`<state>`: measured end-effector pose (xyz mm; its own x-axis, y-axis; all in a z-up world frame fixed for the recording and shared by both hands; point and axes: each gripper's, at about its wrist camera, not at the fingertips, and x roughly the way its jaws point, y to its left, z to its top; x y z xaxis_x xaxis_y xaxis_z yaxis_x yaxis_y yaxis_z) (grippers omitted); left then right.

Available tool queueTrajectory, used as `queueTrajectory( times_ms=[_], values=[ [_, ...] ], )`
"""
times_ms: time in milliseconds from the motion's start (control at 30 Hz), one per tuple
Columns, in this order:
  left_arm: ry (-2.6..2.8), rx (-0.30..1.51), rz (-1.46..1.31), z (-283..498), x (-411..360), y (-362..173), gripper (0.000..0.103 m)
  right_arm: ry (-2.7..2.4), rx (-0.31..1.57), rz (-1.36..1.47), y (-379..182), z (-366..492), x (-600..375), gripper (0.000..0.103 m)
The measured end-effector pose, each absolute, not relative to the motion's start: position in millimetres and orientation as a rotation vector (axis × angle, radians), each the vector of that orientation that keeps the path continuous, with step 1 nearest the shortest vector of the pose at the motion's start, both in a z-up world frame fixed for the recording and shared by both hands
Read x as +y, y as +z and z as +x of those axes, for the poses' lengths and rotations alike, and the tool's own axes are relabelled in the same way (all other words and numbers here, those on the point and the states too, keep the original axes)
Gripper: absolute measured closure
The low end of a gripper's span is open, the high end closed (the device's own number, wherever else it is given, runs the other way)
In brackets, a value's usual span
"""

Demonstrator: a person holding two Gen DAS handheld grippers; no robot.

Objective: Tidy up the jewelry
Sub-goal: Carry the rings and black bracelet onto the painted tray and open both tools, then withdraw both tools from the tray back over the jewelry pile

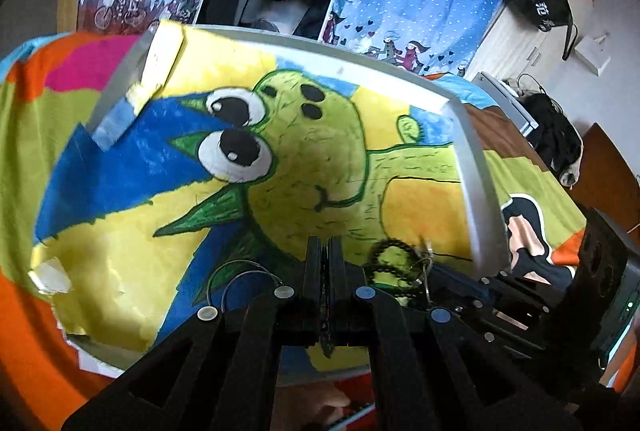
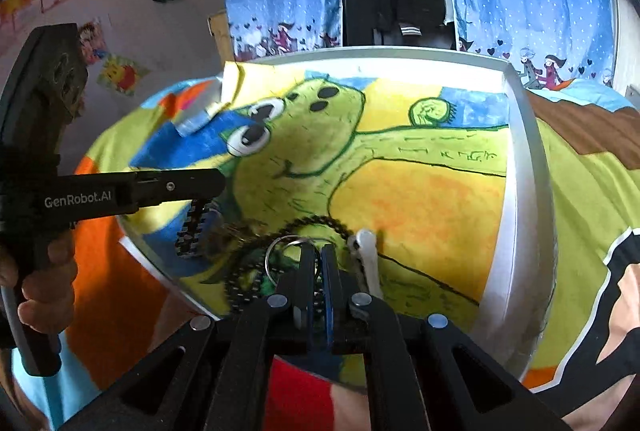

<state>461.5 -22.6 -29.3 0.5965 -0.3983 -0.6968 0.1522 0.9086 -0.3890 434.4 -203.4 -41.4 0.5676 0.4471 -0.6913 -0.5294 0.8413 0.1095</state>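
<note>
**pixelmoth:** Left wrist view first: the left gripper (image 1: 325,251) has its two black fingers pressed flat together, and I can't see anything pinched between them. It sits low over the white-rimmed shallow tray (image 1: 476,167), the one lined with a painted green cartoon creature on yellow and blue paper (image 1: 304,159). A thin wire hoop (image 1: 236,277) lies on that paper just to the left of the left gripper's fingers.

**tinkerfen:** And the black beaded chain bracelet (image 2: 316,221)? From the right wrist view it curls on the drawing near the tray's front edge, with part of it running right under the right gripper (image 2: 318,259).

**pixelmoth:** Yeah, that one's fingers are nearly together too, only a slim gap. The beads pass between or below them, so I honestly can't tell if it's gripping the chain or just hovering. A silver metal split ring (image 2: 290,257) sits against the left finger, touching the chain.

**tinkerfen:** There's also a white plastic clip-like piece (image 2: 366,259) just right of the right gripper, lying on the paper. The tray itself rests on a colourful orange and green bedspread (image 2: 580,199).
</note>
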Motion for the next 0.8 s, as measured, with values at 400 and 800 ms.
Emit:
queueTrajectory(
  times_ms=[400,800],
  values=[
    [-0.278,0.849,-0.394,449,2,-18,0.042,0.468,0.714,-0.133,-26,428,-217,0.068],
    [-0.127,0.633,-0.278,373,2,51,0.002,0.367,0.587,-0.057,30,379,-238,0.016]
  ],
)
